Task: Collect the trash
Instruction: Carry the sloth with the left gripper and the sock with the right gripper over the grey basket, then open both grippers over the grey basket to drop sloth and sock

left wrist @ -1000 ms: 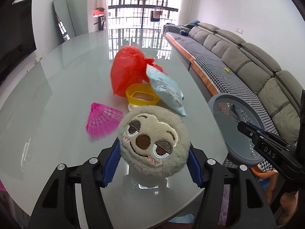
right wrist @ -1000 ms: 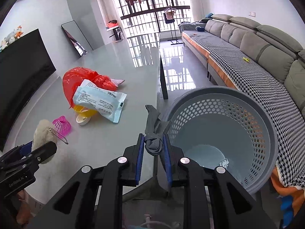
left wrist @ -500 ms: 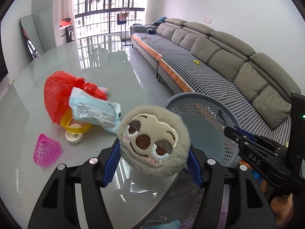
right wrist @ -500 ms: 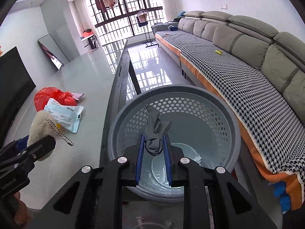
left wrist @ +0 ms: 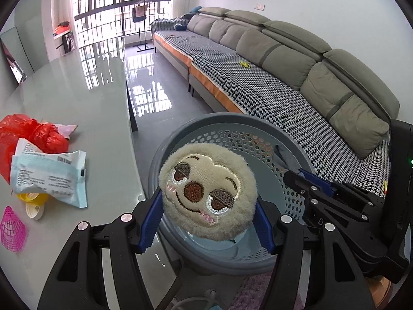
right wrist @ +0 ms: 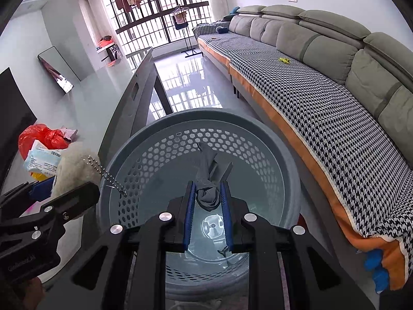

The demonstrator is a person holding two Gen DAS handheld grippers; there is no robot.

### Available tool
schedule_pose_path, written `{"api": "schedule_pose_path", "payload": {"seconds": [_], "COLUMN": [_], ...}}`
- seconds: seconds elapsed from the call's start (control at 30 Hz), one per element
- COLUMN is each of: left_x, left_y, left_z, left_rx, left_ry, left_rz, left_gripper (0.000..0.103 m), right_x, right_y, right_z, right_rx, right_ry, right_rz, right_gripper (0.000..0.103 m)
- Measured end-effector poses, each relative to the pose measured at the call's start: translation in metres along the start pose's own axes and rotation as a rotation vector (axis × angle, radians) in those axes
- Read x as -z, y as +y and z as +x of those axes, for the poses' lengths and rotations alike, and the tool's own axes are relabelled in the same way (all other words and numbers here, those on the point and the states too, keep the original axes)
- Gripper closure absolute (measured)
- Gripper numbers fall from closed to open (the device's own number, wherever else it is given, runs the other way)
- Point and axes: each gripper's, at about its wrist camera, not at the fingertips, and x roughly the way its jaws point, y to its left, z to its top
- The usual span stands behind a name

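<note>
My left gripper (left wrist: 209, 222) is shut on a round beige plush sloth face (left wrist: 207, 190) and holds it over the near rim of the grey perforated basket (left wrist: 232, 129). My right gripper (right wrist: 207, 204) is shut on a crumpled grey cloth (right wrist: 207, 180) and holds it above the inside of the basket (right wrist: 165, 139). In the right wrist view the plush (right wrist: 74, 165) with its bead chain shows at the left, at the basket's rim. The right gripper (left wrist: 304, 180) shows in the left wrist view, over the basket.
On the glass table (left wrist: 77, 98) lie a red plastic bag (left wrist: 28, 131), a pale blue packet (left wrist: 49, 178), a yellow ring (left wrist: 31, 197), a white cap (left wrist: 34, 210) and a pink mesh cone (left wrist: 11, 228). A long grey sofa (left wrist: 284, 77) runs along the right wall.
Both grippers moved right from the table to over the basket, carrying the plush and the cloth. The table items slid to the left of both views.
</note>
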Motion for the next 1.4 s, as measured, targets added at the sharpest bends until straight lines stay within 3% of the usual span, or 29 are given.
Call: {"api": "schedule_pose_path", "payload": {"seconds": [0.3,0.33,0.43,0.5,1.07,1.4], "left_x": [-0.007,-0.007,-0.008,-0.009,-0.002,0.001], "left_y": [-0.010,-0.010,-0.011,-0.012,-0.007,-0.004], "left_z": [0.029,0.031,0.033,0.034,0.025,0.010], "left_rx": [0.008,0.006,0.001,0.000,-0.029,-0.067], "left_ry": [0.044,0.049,0.053,0.054,0.033,-0.005], "left_rz": [-0.007,-0.008,-0.008,-0.007,-0.025,-0.029], "left_gripper": [0.041,0.040,0.038,0.037,0.027,0.019], "right_x": [-0.003,-0.003,-0.003,-0.003,0.003,0.007], "right_y": [-0.015,-0.016,-0.020,-0.021,-0.023,-0.017], "right_z": [0.024,0.025,0.026,0.024,0.017,0.007], "right_rx": [-0.007,-0.007,-0.004,-0.003,-0.006,0.003], "right_ry": [0.043,0.044,0.035,0.021,0.010,-0.010], "right_rz": [0.004,0.004,0.009,0.011,0.031,0.026], "right_gripper": [0.082,0.080,0.061,0.057,0.057,0.050]}}
